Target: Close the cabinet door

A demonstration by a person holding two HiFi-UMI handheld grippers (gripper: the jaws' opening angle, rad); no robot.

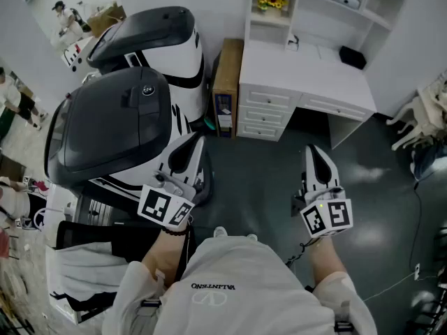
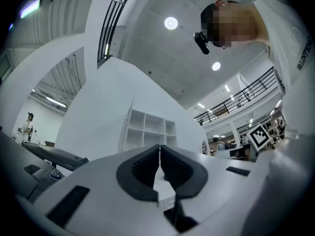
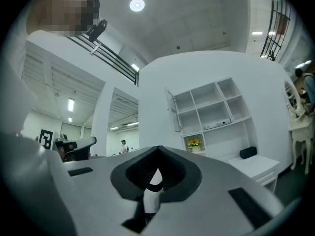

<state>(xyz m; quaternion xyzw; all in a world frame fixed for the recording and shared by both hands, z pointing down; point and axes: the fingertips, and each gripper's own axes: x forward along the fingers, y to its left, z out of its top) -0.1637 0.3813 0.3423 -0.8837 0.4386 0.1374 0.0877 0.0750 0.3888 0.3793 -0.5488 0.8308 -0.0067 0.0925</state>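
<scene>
A white desk (image 1: pixel 314 75) with a shelf hutch (image 1: pixel 318 5) stands ahead against the wall. In the right gripper view the hutch (image 3: pixel 209 109) has a narrow white door (image 3: pixel 172 111) standing ajar at its upper left. The left gripper view shows the same door (image 2: pixel 129 124) edge-on beside the open shelves. My left gripper (image 1: pixel 198 139) (image 2: pixel 160 146) is shut with nothing in it, held well short of the desk. My right gripper (image 1: pixel 312 149) (image 3: pixel 158 148) is level with it, jaws together and empty.
Two big black-and-white machines (image 1: pixel 119 131) fill the left side, close to my left gripper. A narrow brown cabinet (image 1: pixel 227 82) stands between them and the desk drawers (image 1: pixel 265 110). Yellow flowers (image 1: pixel 271 1) and a black box (image 1: pixel 353 56) sit on the desk. A white chair (image 1: pixel 419 117) is at right.
</scene>
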